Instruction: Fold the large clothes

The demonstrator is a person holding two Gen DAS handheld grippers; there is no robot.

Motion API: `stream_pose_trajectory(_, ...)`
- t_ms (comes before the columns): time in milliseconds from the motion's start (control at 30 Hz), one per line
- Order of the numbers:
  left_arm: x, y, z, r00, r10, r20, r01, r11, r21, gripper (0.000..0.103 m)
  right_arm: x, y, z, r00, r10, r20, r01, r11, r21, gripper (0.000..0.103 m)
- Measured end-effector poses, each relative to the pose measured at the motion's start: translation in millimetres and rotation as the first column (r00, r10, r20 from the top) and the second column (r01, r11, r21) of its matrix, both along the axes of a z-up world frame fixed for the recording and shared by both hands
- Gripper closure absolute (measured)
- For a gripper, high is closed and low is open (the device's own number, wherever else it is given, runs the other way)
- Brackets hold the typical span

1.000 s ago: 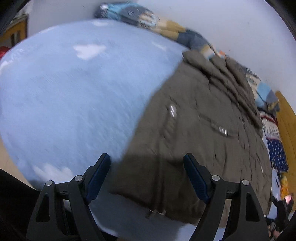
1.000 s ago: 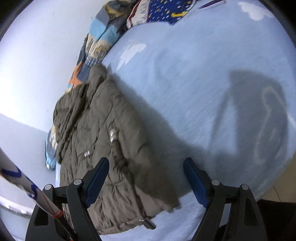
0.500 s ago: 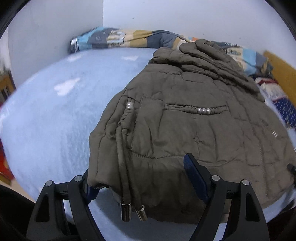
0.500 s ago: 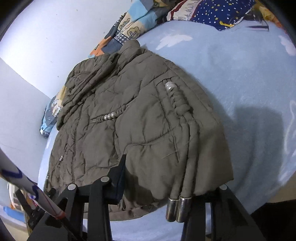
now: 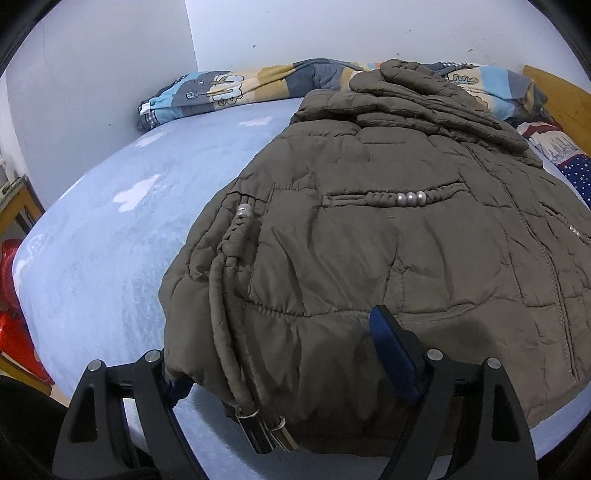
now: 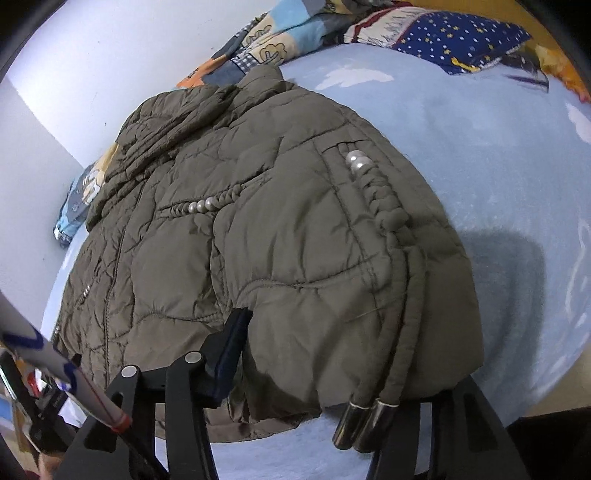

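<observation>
Both tongs now straddle jacket (image 5: 369, 258) hem — closer

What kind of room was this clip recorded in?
Most likely a bedroom. The brown jacket lies on a bed with a light blue sheet, a patterned quilt is bunched along the white wall, and a starry blue pillow sits at the wooden headboard.

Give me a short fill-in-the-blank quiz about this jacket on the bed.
1. The jacket lies on a light ____ bedsheet.
2. Its drawstrings end in ____ tips.
3. Its pocket trim carries three ____ beads.
4. Behind the jacket lies a patterned ____.

Missing words: blue; metal; pearl; quilt
</observation>
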State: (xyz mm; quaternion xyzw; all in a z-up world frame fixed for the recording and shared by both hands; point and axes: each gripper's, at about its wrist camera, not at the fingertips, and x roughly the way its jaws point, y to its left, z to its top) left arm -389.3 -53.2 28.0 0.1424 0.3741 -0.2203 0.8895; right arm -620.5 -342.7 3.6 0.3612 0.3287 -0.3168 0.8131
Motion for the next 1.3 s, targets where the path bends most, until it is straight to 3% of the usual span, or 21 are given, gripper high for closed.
stream_pose_trajectory(633,-4.2,-4.6,-2.3,1.000,-0.006,0.030,0.005,0.999,0.033,0.018,-4.3,0.5,0.6,0.999,-0.032,0.036,0.030,0.999,0.034,0.042)
stream_pose_trajectory(1300,-4.7,-4.6,-1.9,0.999,-0.007,0.031,0.006,0.999,0.035,0.018,7.2,5.6,1.7,0.999,0.021,-0.028,-0.021,1.000,-0.004,0.031)
